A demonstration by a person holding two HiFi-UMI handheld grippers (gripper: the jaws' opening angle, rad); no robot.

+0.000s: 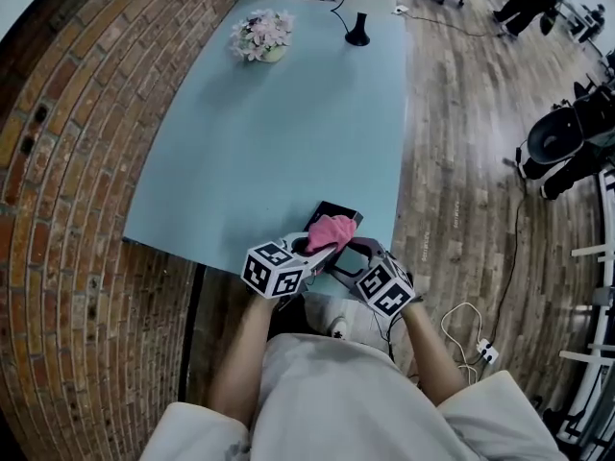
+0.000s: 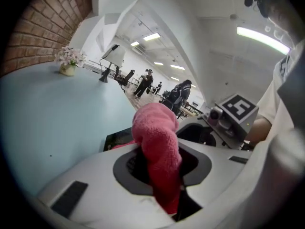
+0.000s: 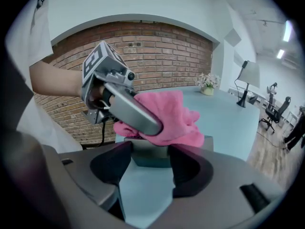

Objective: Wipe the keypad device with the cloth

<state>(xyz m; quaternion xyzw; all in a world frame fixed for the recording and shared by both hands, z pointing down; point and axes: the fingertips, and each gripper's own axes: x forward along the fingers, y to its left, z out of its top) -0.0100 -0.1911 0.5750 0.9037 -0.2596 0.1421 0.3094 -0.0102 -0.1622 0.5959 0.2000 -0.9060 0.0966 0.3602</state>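
1. Keypad device (image 1: 339, 209) lies at the near edge of the pale blue table (image 1: 279, 133), right in front of the person. It is a dark, flat slab, mostly covered by the cloth.
2. In the right gripper view, the right gripper (image 3: 150, 163) has its jaws a narrow way apart. They press on either side of the device's (image 3: 150, 155) near end, so it is clamped between them.
3. In the left gripper view, the left gripper (image 2: 162, 161) has its jaws closed tight on the pink cloth (image 2: 156, 142). The cloth bunches up above the jaws and hangs down between them.
4. In the head view, the two grippers meet over the device, the left gripper (image 1: 320, 248) coming from the left and the right gripper (image 1: 354, 250) from the right. The cloth (image 1: 331, 230) rests on the device's top face.
5. In the right gripper view, one grey jaw of the left gripper (image 3: 136, 111) lies across the cloth (image 3: 178, 120) just above the device.
6. A small pot of pale flowers (image 1: 261, 35) stands well beyond on the far part of the table, and a black lamp base (image 1: 357, 35) stands to its right.
7. A brick wall (image 1: 77, 113) runs along the table's left side, and a wooden floor (image 1: 461, 113) lies to its right.
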